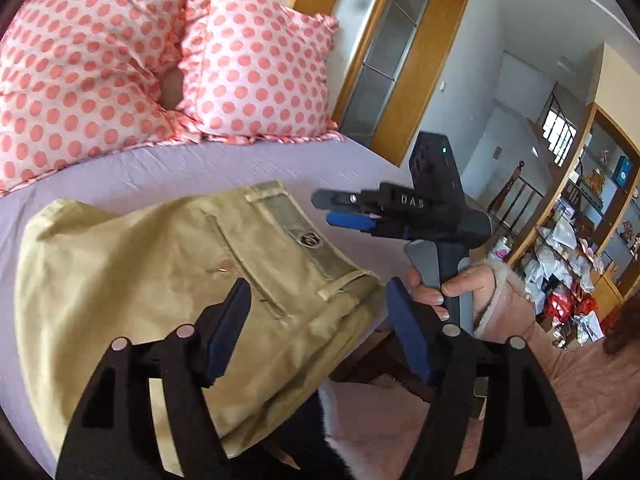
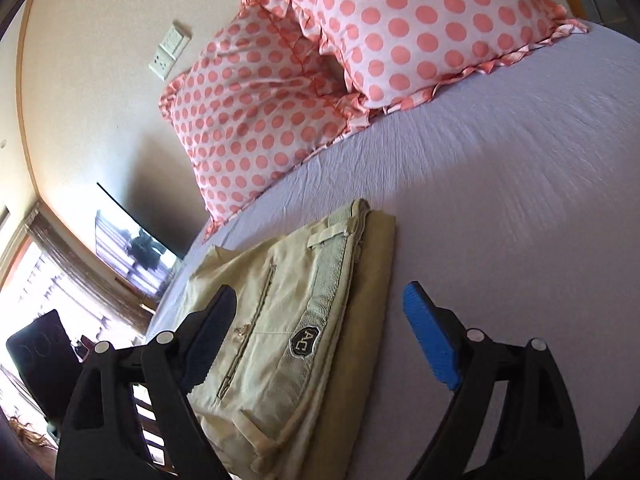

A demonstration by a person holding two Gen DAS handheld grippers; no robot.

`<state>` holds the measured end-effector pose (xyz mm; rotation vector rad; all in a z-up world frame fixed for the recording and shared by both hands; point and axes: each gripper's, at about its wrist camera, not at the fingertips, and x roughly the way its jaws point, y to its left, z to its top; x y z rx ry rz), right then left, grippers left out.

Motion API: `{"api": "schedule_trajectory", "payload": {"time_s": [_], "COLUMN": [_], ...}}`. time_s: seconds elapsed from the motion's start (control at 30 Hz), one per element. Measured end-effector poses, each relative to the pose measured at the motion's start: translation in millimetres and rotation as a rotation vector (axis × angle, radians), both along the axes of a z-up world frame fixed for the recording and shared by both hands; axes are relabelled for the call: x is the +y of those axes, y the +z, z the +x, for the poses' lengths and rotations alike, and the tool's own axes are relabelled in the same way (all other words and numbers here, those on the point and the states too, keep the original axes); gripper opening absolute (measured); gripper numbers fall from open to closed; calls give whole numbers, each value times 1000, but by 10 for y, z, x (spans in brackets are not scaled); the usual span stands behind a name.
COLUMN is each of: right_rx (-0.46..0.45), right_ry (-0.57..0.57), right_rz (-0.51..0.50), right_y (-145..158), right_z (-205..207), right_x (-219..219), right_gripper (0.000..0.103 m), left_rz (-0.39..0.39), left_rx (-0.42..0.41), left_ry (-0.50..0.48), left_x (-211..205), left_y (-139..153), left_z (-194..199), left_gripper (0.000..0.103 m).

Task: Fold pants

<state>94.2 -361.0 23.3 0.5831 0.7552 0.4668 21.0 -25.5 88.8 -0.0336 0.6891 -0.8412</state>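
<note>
Pants (image 1: 168, 280) lie on the lavender bed (image 1: 192, 168) as a compact khaki bundle, waistband and back pocket facing up, close to the near edge and well short of the two polka-dot pillows (image 1: 256, 68). From the right wrist view I see layers stacked under the top panel (image 2: 288, 320), so I judge the folding all but done, with only a last tidy or a release left. My left claw (image 1: 316, 332) hangs above the near corner of the bundle with its blue pads spread wide and nothing between them; whether one pad brushes the cloth I cannot tell. My right claw (image 2: 320, 340) is likewise spread wide and holds nothing, one finger over the folded cloth and the other over bare sheet beside it. In the left view I also see that right claw (image 1: 344, 210) from the side, gripped by the right hand (image 1: 448, 284) in a fuzzy pink sleeve, off the waistband end of the bundle. If anything remains, I think it calls for squaring the edges, with light presses so the layers do not slide apart.
</note>
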Motion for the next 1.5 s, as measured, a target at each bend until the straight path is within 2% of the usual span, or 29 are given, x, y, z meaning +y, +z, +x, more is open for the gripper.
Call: {"api": "schedule_trajectory", "payload": {"time_s": [0.07,0.1,0.17,0.2,0.27,0.4,0.57,0.6,0.63,0.7,0.73,0.77,0.83,0.97,1.07,1.13,1.2,1.27,1.3,1.33,1.37,1.43,1.5], "right_rx": [34,52,61,63,73,90,102,103,116,136,135,130,111,26,-45,-66,-32,57,87,81,54,-15,-59], "right_ry": [13,18,23,33,53,67,95,112,141,184,188,192,197,195,160,112,65,2,-35,-74,-91,-99,-62], "right_rz": [-46,-63,-84,-88,-82,-40,-11,-4,25,139,156,167,168,123,84,56,10,-124,-205,-259,-264,-230,-187], "right_y": [-44,-72,-105,-111,-128,-166,-184,-192,-220,-289,-290,-276,-207,94,295,328,240,100,60,74,114,249,342], "right_z": [99,148,201,214,240,296,372,388,414,448,458,470,509,737,999,1187,1360,1462,1447,1384,1301,1118,1001], "right_x": [83,117,147,154,167,116,138,159,169,139,124,117,136,188,197,178,184,233,228,212,179,126,156], "right_gripper": [84,79,72,65,56,49,47,35,14,11,10,10,9,9,9,9,10,22,30,34,38,61,66], "left_rz": [43,76,104,104,73,-11,-93,-125,-155,-180,-198,-219,-202,-135,-73,-14,69,125,126,138,163,170,96], "left_rx": [-29,-30,13,57,161,344,409,429,449,503,523,528,494,357,240,195,211,239,228,196,155,85,51], "left_ry": [171,273,423,462,474,417,379,367,352,350,341,327,334,340,382,428,488,534,544,564,587,608,570], "left_x": [324,495,834,980,1196,1369,1381,1389,1387,1415,1440,1466,1450,1279,1119,1003,892,886,906,927,937,963,956], "left_y": [50,41,-38,-103,-245,-516,-608,-620,-650,-723,-743,-736,-633,-293,-121,-138,-271,-391,-396,-364,-311,-184,-61], "left_z": [123,221,439,557,767,1085,1322,1392,1475,1560,1583,1582,1559,1653,1918,2157,2390,2472,2433,2358,2267,2046,1825], "left_gripper": [74,74,74,72,72,72,74,74,69,23,16,11,8,6,6,7,12,20,24,24,24,32,50]}}
